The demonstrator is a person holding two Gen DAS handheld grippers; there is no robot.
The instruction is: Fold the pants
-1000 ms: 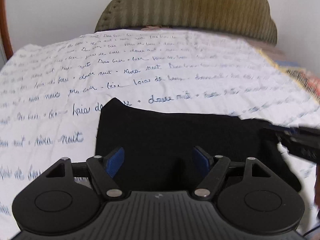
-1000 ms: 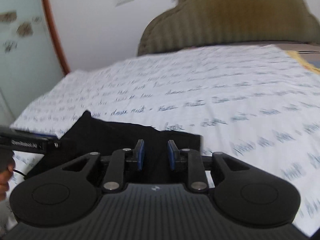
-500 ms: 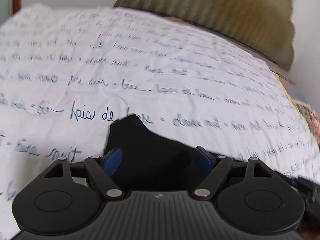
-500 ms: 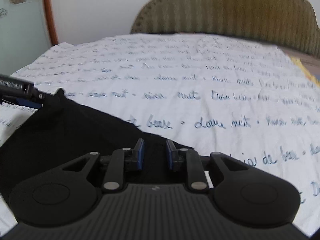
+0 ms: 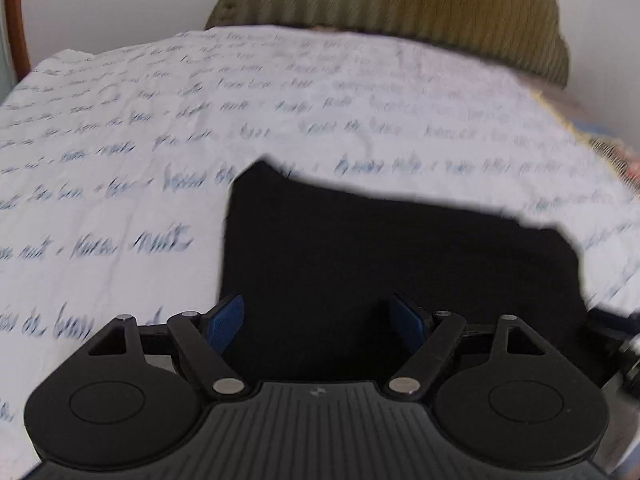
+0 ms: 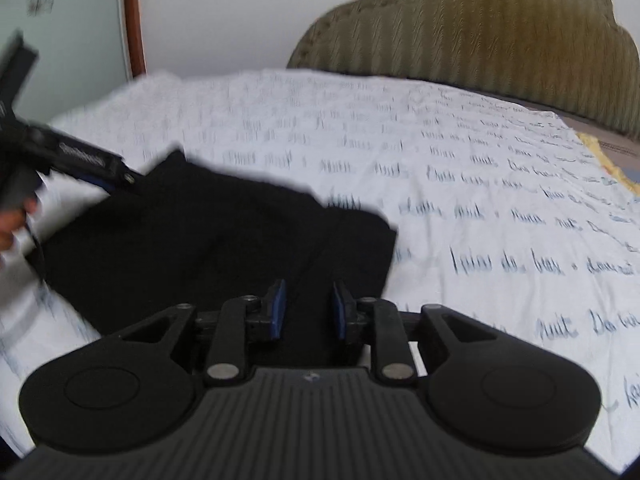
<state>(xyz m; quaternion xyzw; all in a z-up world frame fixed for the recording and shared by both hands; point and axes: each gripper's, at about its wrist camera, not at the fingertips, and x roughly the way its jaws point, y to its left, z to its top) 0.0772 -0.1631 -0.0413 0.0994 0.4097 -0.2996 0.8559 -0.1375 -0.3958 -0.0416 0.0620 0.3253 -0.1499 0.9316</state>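
Black pants (image 5: 392, 264), folded into a compact rectangle, lie on a bed's script-printed sheet (image 5: 120, 152) before an olive headboard (image 5: 400, 4). The left gripper (image 5: 320, 320) hovers with fingers spread wide and empty; the right gripper (image 6: 306, 312) has fingers narrowly parted, empty. Best now: press the edges flat and square the corners.

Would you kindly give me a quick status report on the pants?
Left gripper open, right gripper open, both empty. Black pants folded, flat on the printed bedsheet. Nothing in the way.
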